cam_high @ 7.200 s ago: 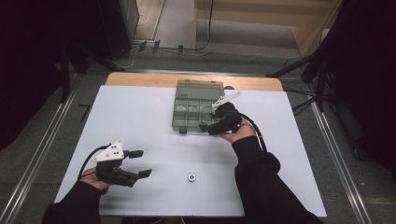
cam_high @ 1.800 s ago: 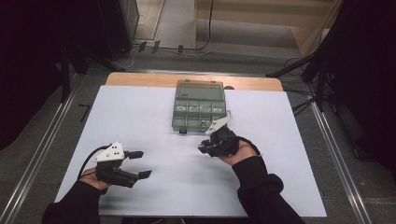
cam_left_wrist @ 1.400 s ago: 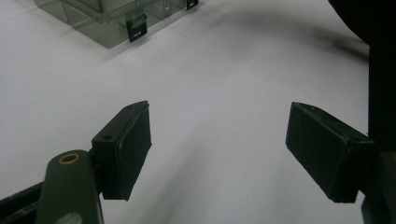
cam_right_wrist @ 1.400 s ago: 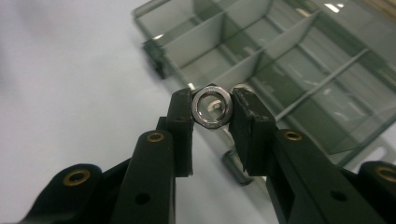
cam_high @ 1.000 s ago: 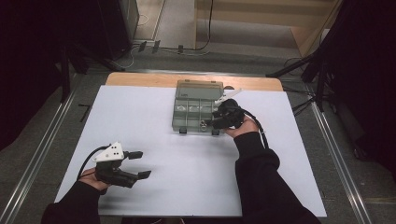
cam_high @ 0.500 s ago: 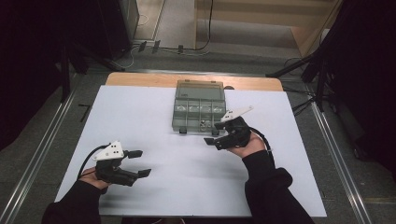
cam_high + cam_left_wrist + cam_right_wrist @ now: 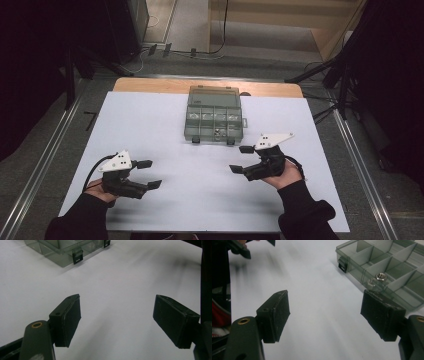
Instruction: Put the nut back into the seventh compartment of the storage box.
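**Nuts in the box, nothing left loose on the sheet**

Two small metal hex nuts [image 7: 377, 279] lying side by side in one front compartment of the smoky translucent plastic organiser box [image 7: 214, 119], lid thrown open toward the far edge. Box sitting at the far middle of the white-covered tabletop [image 7: 165, 200], two black latches facing the person.

Right gripper [image 7: 242, 159] hanging just in front of the box, a little to its right, fingers spread wide and having just been opening, nothing between them (bare white sheet between the pads in the right gripper view). Judging from that, drop-off done for the piece in hand.

Left gripper [image 7: 150, 174] parked low at the near left, well apart from the box, fingers likewise wide apart and gripping nothing.

No further loose nut visible anywhere on the sheet in the high view, so the sorting looks finished or close to it. Possibly left: swinging the lid down and snapping the two latches. Other compartments too dim to read for contents.
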`<action>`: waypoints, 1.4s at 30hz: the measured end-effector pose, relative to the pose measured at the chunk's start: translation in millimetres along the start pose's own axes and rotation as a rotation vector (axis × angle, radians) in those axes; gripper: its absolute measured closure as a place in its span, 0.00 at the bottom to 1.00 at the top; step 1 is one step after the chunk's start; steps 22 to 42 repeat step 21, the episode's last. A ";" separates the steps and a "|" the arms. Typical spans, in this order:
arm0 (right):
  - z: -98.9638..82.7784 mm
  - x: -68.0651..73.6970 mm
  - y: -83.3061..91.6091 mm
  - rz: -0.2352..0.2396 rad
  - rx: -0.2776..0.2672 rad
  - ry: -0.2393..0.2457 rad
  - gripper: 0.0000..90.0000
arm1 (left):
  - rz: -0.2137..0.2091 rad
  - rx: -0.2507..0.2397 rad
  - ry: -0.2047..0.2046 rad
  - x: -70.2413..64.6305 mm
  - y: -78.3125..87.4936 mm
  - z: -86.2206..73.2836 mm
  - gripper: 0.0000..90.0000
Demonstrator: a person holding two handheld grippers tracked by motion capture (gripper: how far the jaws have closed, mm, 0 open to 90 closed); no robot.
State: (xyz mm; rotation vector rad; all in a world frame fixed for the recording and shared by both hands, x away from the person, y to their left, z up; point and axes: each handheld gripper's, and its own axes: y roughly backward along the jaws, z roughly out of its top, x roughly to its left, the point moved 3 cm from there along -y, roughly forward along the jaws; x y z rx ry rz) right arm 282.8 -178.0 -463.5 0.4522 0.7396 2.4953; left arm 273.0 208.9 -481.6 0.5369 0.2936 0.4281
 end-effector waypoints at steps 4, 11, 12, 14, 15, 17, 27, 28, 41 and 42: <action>-12.1 3.3 14.3 -0.008 -0.029 -0.015 0.26 | 0.001 -0.011 -0.007 0.0 1.0 0.8 0.25; -34.8 5.8 28.4 -0.032 -0.053 -0.045 0.24 | 0.004 -0.024 -0.008 -0.8 2.5 2.0 0.25; -37.7 6.1 30.0 -0.041 -0.058 -0.050 0.23 | 0.003 -0.026 -0.009 -0.9 2.7 2.1 0.25; -43.5 6.2 33.3 -0.043 -0.064 -0.066 0.23 | 0.003 -0.025 -0.014 -0.9 3.2 2.4 0.25; -46.5 5.9 34.3 -0.048 -0.073 -0.073 0.23 | 0.001 -0.026 -0.014 -1.0 3.4 2.5 0.25; -49.3 6.1 35.1 -0.045 -0.079 -0.084 0.23 | 0.001 -0.028 -0.013 -1.1 3.4 2.7 0.25; -50.0 6.2 35.7 -0.045 -0.080 -0.077 0.23 | 0.000 -0.027 -0.014 -0.8 3.7 2.6 0.25; -50.0 6.2 35.7 -0.045 -0.080 -0.077 0.23 | 0.000 -0.027 -0.014 -0.8 3.7 2.6 0.25; -50.0 6.2 35.7 -0.045 -0.080 -0.077 0.23 | 0.000 -0.027 -0.014 -0.8 3.7 2.6 0.25; -50.0 6.2 35.7 -0.045 -0.080 -0.077 0.23 | 0.000 -0.027 -0.014 -0.8 3.7 2.6 0.25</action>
